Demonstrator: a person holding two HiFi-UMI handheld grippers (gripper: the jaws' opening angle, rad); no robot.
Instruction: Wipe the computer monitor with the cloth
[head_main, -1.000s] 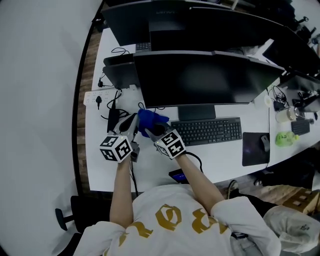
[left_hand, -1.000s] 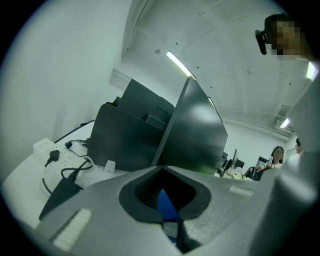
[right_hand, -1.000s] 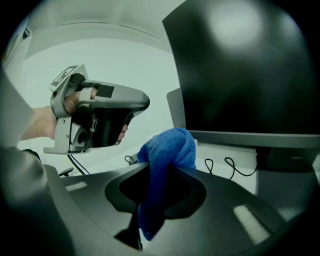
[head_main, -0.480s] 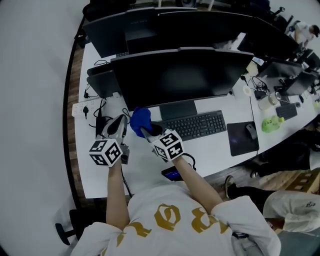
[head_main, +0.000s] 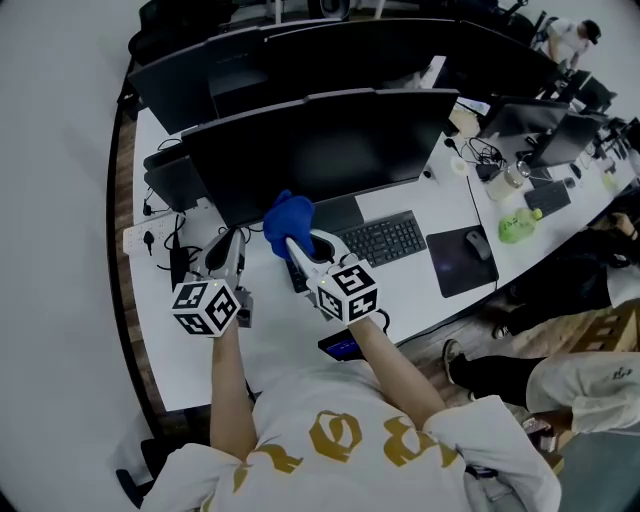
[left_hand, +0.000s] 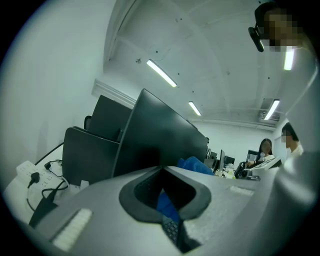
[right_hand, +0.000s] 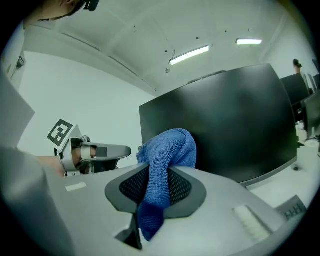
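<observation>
We have the blue cloth (head_main: 288, 222) clamped in the right gripper (head_main: 303, 246), near the monitor's (head_main: 330, 140) lower left; contact unclear. Left gripper (head_main: 231, 246) has jaws together and empty. We judge all the wiping is left.

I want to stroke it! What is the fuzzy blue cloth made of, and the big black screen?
The fuzzy blue cloth looks like soft microfibre or terry: a nubbly, looped surface, drooping limply from the right gripper that pinches it. The big black monitor screen looks smooth and matte, plastic or coated glass, I can't tell which: flat, even, no sharp reflections.
</observation>
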